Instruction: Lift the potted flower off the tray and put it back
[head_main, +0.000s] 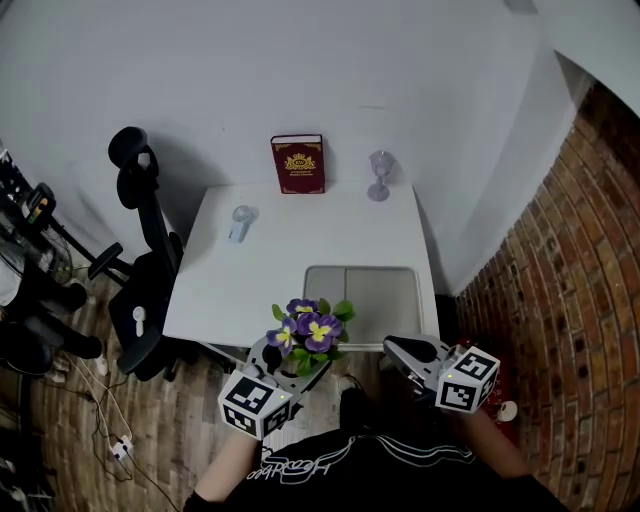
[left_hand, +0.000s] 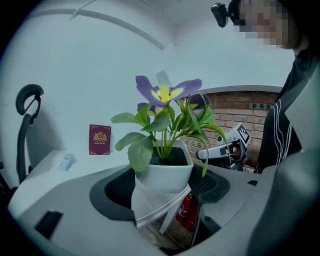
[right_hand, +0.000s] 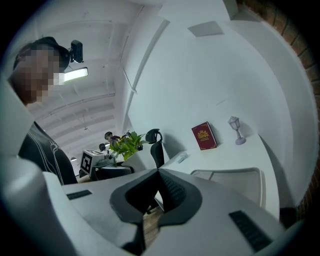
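Off tray (head_main: 365, 302), L hand-held gripper (head_main: 295, 362) grips potted flower (head_main: 308, 328).

Head view: pot of the potted flower (head_main: 308, 328) mostly hidden, with blooms & leaves over it and the left gripper (head_main: 292, 362) in front, so only petals and foliage show. Leaves also cover the tray's (head_main: 385, 295) near-left corner. Person's torso (head_main: 370, 470) cut off at bottom edge. Small pale object (head_main: 240, 222) on table (head_main: 215, 290) is too small to ID. Book (head_main: 297, 163) cover print unreadable. Dark gear (head_main: 30, 290) cut off at left edge.

Left gripper view: red item (left_hand: 186, 211) below the pot is partly behind a white edge — can't ID. Chair (left_hand: 20, 150) clipped by lens rim.

Right gripper view: tray's near end hidden behind right gripper (right_hand: 157, 172) body; flower's pot not visible — leaves only.
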